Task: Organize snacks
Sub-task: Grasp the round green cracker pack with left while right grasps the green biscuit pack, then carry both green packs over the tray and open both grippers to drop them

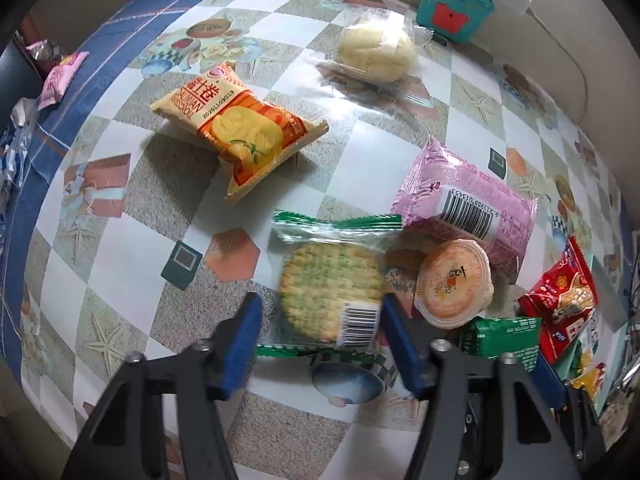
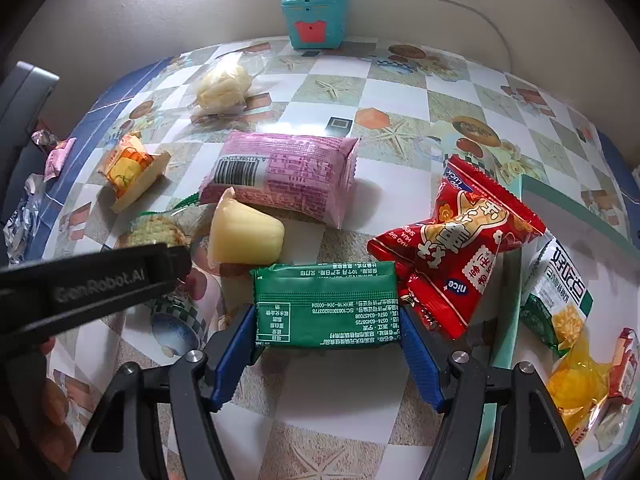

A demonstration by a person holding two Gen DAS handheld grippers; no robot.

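Note:
On the checked tablecloth [image 1: 120, 264], my left gripper [image 1: 320, 340] is shut on a clear, green-edged pack of round crackers [image 1: 332, 284], a blue pad on each side of it. Seen from the right wrist, that cracker pack [image 2: 156, 228] lies behind the left gripper's black arm [image 2: 88, 280]. My right gripper [image 2: 326, 348] is shut on a flat green packet [image 2: 326, 304] lying on the table; this green packet [image 1: 504, 336] also shows at the lower right of the left wrist view. A jelly cup [image 1: 454, 284] lies on its side between the two packs.
A pink pack [image 2: 280, 176], a red pack [image 2: 456, 244], a yellow-orange pack [image 1: 240, 132] and a wrapped bun [image 1: 376, 52] lie around. A pale green tray [image 2: 572, 200] at the right holds more snacks. A teal box [image 2: 314, 20] stands by the wall.

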